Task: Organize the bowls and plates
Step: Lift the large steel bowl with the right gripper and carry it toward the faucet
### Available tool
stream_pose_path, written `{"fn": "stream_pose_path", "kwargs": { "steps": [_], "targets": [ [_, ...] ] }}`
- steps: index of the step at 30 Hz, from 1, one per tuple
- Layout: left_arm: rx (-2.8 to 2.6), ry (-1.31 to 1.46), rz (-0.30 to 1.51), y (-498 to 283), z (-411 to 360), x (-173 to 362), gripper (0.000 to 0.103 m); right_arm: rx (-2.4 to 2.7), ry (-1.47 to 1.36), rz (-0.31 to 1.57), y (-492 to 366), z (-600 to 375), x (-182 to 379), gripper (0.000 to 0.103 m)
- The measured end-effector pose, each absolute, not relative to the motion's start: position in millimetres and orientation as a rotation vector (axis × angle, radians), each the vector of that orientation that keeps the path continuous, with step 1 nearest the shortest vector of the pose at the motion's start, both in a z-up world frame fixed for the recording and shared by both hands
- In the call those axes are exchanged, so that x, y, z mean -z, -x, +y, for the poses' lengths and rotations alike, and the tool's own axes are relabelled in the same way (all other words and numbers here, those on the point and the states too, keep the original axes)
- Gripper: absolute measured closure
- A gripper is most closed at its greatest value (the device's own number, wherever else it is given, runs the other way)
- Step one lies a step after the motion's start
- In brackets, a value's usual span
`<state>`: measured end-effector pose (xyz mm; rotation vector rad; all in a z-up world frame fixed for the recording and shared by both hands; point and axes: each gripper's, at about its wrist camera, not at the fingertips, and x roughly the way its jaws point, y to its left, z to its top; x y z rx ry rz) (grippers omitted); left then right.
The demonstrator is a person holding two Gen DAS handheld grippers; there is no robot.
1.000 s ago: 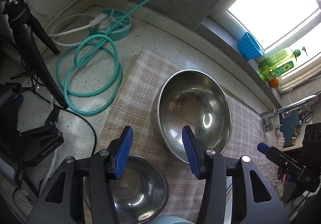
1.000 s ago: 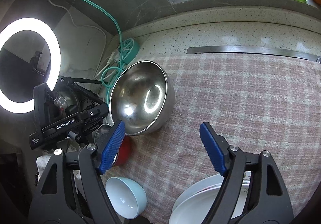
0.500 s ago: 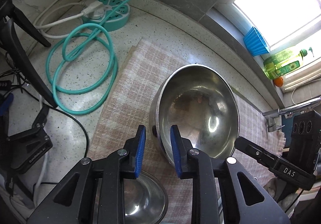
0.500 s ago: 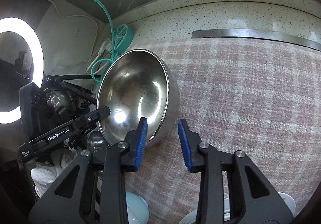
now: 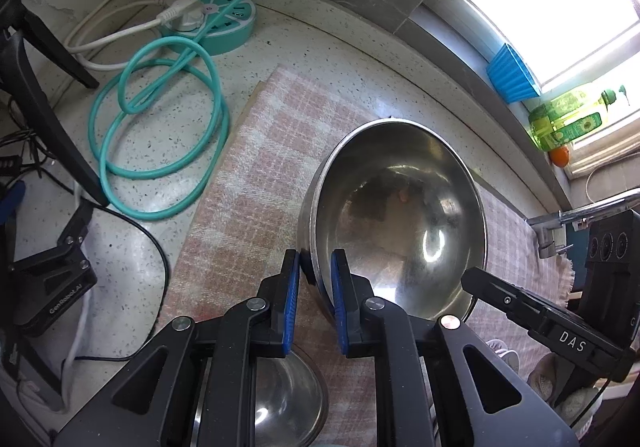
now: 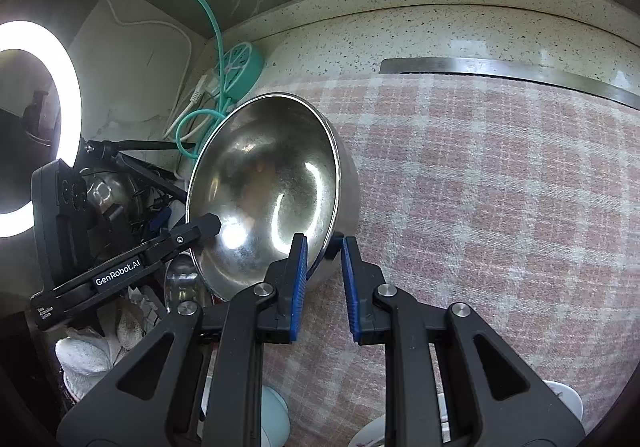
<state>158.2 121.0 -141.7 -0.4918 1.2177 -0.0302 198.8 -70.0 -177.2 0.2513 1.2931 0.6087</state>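
A large steel bowl [image 5: 400,215] sits on the pink checked cloth [image 5: 256,151]. My left gripper [image 5: 314,267] is shut on its near rim, one pad inside and one outside. My right gripper [image 6: 323,247] is shut on the opposite rim of the same large steel bowl [image 6: 264,187], which looks tilted. A smaller steel bowl [image 5: 280,403] lies under my left gripper. A pale blue bowl [image 6: 274,419] and white plates [image 6: 560,403] show at the bottom of the right wrist view, partly hidden by the gripper.
A teal power strip [image 5: 212,19] with a coiled teal cable [image 5: 160,135] lies on the speckled counter at the back left. A tripod leg [image 5: 44,103] stands left. A ring light [image 6: 36,127], a blue cup [image 5: 510,75], a green bottle [image 5: 564,123] and a tap [image 5: 576,215] are around.
Both grippers moved in toward the large steel bowl and closed from wide open onto its rim, left on the near side, right on the other. The bowl now looks tipped.
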Motion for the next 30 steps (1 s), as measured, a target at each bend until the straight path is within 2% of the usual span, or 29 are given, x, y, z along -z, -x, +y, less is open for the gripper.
{"fn": "stream_pose_path", "kwargs": {
  "steps": [15,30],
  "targets": [
    [0.114,0.457,1.17,-141.8,92.5,113.0,0.089,-0.582,-0.297,1.233,-163.9,-113.2,143.2,0.085],
    [0.215,0.386,1.145,-130.6,16.9,83.5,0.089,-0.542,-0.354,1.172,-134.9,-198.2,114.9,0.085]
  ]
}}
